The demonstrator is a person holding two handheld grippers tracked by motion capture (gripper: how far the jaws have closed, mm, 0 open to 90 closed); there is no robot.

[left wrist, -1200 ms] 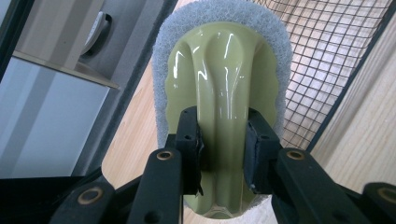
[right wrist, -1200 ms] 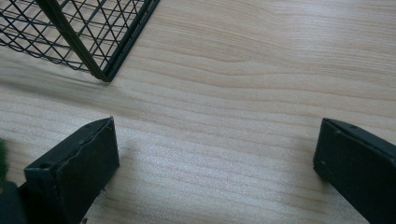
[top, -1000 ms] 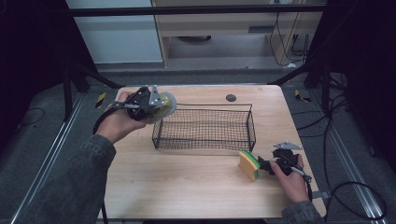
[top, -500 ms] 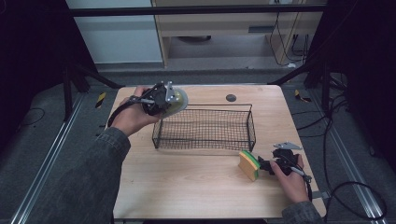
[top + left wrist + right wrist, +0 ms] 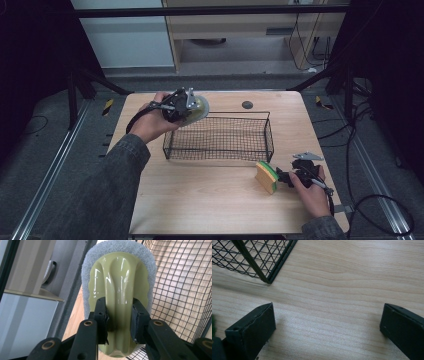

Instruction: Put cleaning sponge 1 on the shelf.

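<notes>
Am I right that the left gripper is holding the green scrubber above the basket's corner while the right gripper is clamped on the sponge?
Not quite: the right gripper is open, its jaws wide apart over bare table in the right gripper view, the sponge beside it. The left gripper does hold the scrubber above the basket corner.

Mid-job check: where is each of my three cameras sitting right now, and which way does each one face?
High view: above the near table edge, facing forward-down; both forearms, wire basket, sponge.
Left gripper view: rides the left gripper, black jaws clamping a green scrubber.
Right gripper view: rides the right gripper, jaws apart over the table.
All three views show the basket.
</notes>
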